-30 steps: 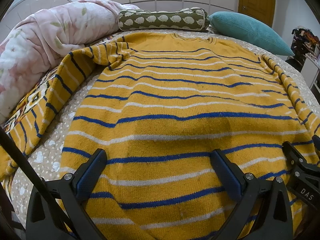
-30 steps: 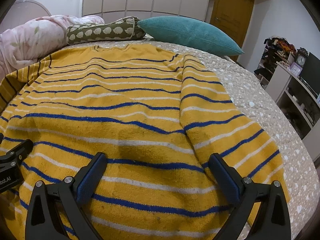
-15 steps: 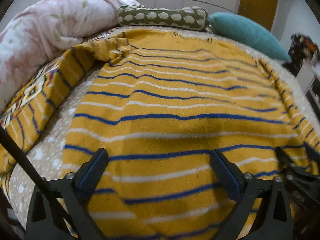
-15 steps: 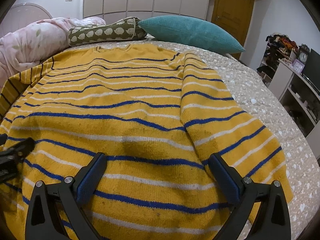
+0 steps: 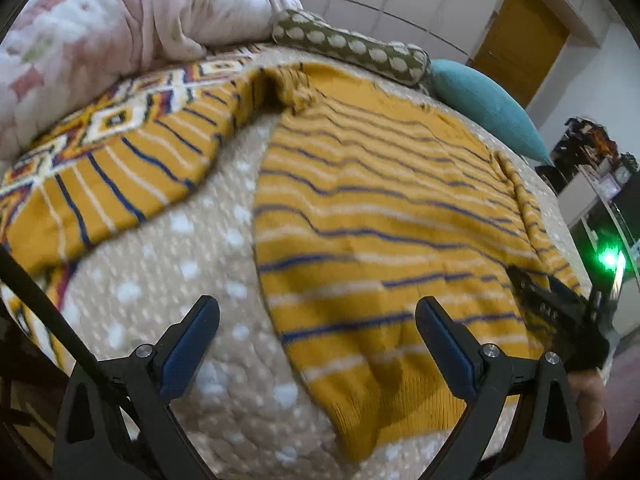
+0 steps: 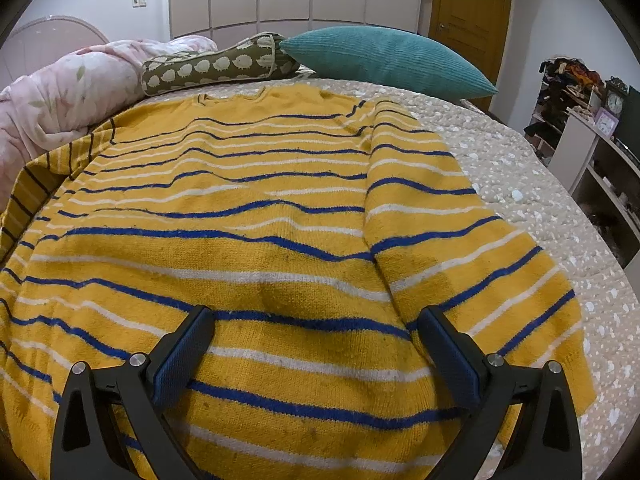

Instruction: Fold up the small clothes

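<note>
Here, a yellow knitted sweater with blue and white stripes (image 6: pixel 256 264) is lying flat on the spotted beige bed cover (image 6: pixel 520 184), while the left gripper (image 5: pixel 318 344) is hanging wide open over its bottom corner and the right gripper (image 6: pixel 316 348) is hanging wide open over its middle, holding nothing.

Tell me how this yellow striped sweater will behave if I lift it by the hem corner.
The sweater is a thick knit lying rumpled, so it will probably drape limply and stretch. Its spread sleeve will likely trail. The quilted bedspread may drag on it.
</note>
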Available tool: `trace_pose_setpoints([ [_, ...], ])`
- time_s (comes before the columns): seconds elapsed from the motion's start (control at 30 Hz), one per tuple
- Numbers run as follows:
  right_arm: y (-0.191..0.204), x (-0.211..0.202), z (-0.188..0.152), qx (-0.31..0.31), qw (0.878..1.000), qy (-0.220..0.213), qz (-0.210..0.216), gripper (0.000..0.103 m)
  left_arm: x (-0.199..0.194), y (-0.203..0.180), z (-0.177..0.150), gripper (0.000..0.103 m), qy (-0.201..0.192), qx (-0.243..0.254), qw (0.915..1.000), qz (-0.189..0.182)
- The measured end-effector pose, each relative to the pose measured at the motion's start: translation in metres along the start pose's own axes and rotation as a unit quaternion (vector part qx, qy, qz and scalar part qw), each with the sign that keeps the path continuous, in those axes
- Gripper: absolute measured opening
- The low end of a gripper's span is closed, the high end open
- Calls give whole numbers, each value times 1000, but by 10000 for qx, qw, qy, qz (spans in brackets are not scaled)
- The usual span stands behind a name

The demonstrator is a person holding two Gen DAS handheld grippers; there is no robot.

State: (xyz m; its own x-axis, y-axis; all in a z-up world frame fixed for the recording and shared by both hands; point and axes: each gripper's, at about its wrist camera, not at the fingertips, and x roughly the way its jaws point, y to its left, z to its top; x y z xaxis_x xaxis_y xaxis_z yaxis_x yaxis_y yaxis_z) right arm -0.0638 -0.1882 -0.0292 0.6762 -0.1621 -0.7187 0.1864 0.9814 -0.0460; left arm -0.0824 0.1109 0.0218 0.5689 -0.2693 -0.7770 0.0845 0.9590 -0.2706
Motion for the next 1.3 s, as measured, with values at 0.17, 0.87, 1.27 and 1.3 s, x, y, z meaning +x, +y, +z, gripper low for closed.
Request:
trace_pose_setpoints([
  [0.17,-1,0,1,23,9999,28,108,103,3,-18,-16,84,97,28,9990,-428],
  [0.87,-186,-62,-34,1873,9807,485,272,67,-35,-7,-28,10,70,242,9996,-107],
  [1.27,-220,-75,-5,1654,9742,269,-1509,8,-33,-1,-26,11,88,114,9997,-193],
  [1.3,-228,-79,-4,1654,9639,261,-2072,13,-32,-2,-26,11,90,115,9997,-193],
])
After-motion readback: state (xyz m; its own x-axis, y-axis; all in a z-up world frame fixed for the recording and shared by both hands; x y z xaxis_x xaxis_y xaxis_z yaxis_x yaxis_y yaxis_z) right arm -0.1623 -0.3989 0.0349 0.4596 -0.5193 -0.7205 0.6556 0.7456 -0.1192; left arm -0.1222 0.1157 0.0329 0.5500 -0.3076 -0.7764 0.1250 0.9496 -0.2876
